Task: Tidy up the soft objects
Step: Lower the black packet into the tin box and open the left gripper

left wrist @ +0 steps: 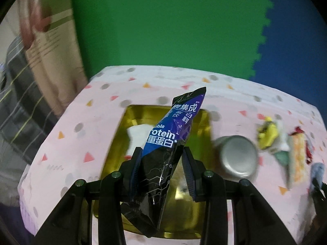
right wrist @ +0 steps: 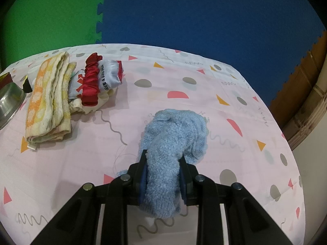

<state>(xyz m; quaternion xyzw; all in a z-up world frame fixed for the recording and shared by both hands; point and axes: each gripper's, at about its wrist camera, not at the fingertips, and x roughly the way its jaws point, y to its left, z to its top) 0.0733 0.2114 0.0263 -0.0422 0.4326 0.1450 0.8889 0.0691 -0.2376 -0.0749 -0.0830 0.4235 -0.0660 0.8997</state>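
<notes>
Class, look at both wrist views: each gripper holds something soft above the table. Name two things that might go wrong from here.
1. The left gripper pinches the protein pouch low down, so its long upper part leans over the gold tin; it may twist or slip out.
2. The right gripper grips only a bunched fold of the blue towel; the rest rests on the tablecloth and may drag or unfold when lifted.

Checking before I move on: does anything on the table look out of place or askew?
The metal bowl lies tipped on its side beside the gold tray. The left gripper holds a crinkled blue-black protein pouch, not a cloth item like the right gripper's blue towel.
</notes>
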